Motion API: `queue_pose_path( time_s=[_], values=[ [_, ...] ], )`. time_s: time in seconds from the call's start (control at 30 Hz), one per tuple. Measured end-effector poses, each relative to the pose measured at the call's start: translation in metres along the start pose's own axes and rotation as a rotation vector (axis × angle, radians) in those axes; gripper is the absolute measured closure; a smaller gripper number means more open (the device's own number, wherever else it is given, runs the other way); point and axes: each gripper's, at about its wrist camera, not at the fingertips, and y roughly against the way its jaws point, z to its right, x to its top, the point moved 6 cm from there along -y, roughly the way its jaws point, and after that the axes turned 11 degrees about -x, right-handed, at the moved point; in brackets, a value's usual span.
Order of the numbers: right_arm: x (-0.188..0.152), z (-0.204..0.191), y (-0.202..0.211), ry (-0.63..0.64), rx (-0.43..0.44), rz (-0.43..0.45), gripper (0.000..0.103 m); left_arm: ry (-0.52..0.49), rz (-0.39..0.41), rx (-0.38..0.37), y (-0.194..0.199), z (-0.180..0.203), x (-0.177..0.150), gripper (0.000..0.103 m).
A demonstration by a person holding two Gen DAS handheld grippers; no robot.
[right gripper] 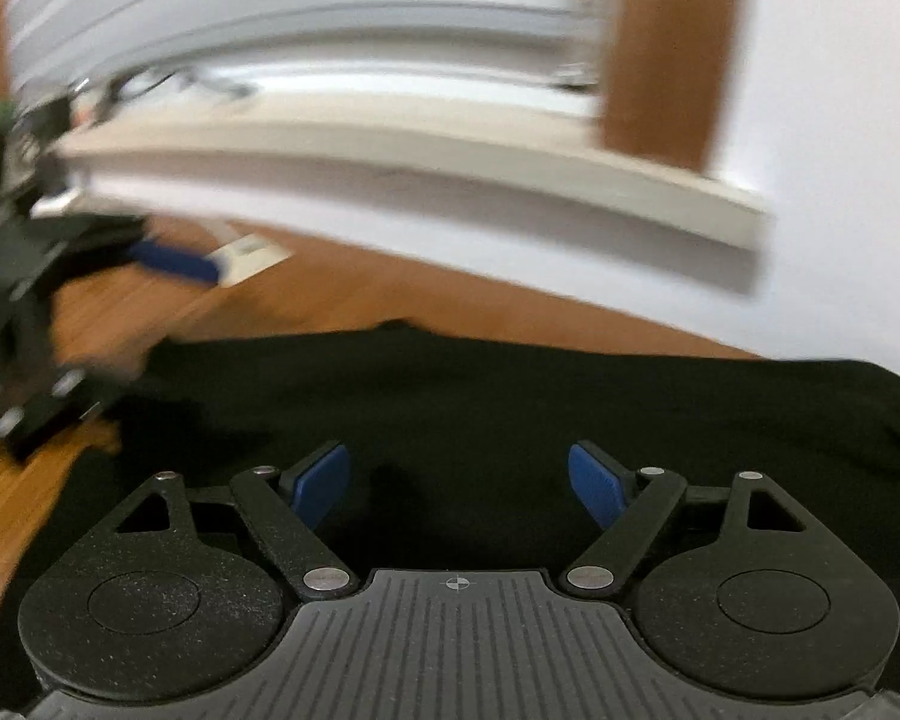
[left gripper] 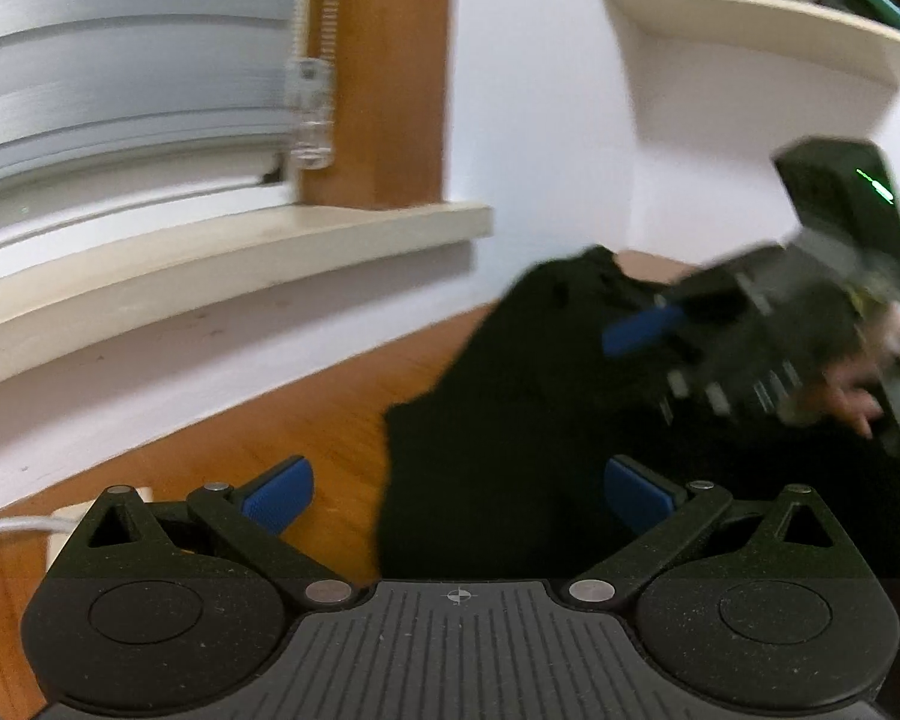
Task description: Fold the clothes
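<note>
1. Left gripper (left gripper: 459, 495): blue pads spread wide, nothing between them, at the black garment's (left gripper: 510, 432) left edge.
2. Right gripper (right gripper: 459, 483): pads wide apart, empty, low over the garment (right gripper: 510, 396).
3. Garment spread on the wooden table (left gripper: 306, 420) below a windowsill (left gripper: 222, 252).
4. Blurred: hand (left gripper: 864, 396) on the right gripper; garment's folds lost in black.
</note>
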Motion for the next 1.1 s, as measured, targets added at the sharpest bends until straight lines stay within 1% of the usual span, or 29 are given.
queue_pose_path(
  time_s=[0.07, 0.2, 0.33, 0.53, 0.6, 0.63, 0.7, 0.73, 0.77, 0.8, 0.83, 0.87, 0.9, 1.0, 1.1],
  values=[
    [0.001, -0.014, -0.001, 0.016, 0.035, -0.014, 0.03, 0.033, 0.024, 0.035, 0.003, -0.01, 0.002, 0.0],
    [0.003, -0.034, 0.0, 0.036, 0.089, -0.031, 0.031, 0.095, 0.066, 0.081, 0.009, -0.027, 0.006, 0.0],
    [0.001, -0.045, 0.003, 0.054, 0.122, -0.037, 0.031, 0.112, 0.075, 0.09, 0.011, -0.032, 0.009, 0.0],
    [-0.003, -0.06, 0.006, 0.086, 0.169, -0.046, 0.031, 0.101, 0.058, 0.093, 0.008, -0.032, 0.007, 0.0],
    [-0.004, -0.065, 0.007, 0.097, 0.184, -0.048, 0.033, 0.102, 0.06, 0.094, 0.008, -0.032, 0.007, 0.0],
    [-0.004, -0.068, 0.008, 0.102, 0.192, -0.05, 0.037, 0.104, 0.061, 0.095, 0.008, -0.032, 0.008, 0.0],
    [-0.006, -0.073, 0.009, 0.113, 0.208, -0.053, 0.05, 0.107, 0.063, 0.096, 0.008, -0.032, 0.008, 0.0],
    [-0.006, -0.071, 0.009, 0.114, 0.202, -0.05, 0.057, 0.108, 0.062, 0.096, 0.007, -0.033, 0.008, 0.0],
    [-0.007, -0.07, 0.009, 0.115, 0.195, -0.047, 0.072, 0.108, 0.061, 0.097, 0.007, -0.033, 0.008, 0.0],
    [-0.008, -0.068, 0.009, 0.116, 0.188, -0.043, 0.081, 0.108, 0.06, 0.098, 0.007, -0.033, 0.007, 0.0],
    [-0.008, -0.066, 0.009, 0.112, 0.179, -0.035, 0.083, 0.108, 0.06, 0.099, 0.007, -0.033, 0.007, 0.0],
    [-0.008, -0.063, 0.009, 0.107, 0.171, -0.027, 0.091, 0.107, 0.06, 0.099, 0.007, -0.033, 0.007, 0.0],
    [-0.008, -0.06, 0.009, 0.102, 0.162, -0.018, 0.094, 0.107, 0.062, 0.099, 0.008, -0.033, 0.008, 0.0],
    [-0.005, -0.048, 0.012, 0.09, 0.119, 0.023, 0.095, 0.111, 0.069, 0.097, 0.009, -0.032, 0.008, 0.0],
    [0.007, -0.023, 0.026, 0.048, 0.047, 0.087, 0.095, 0.108, 0.068, 0.086, 0.009, -0.03, 0.008, 0.0]
  ],
)
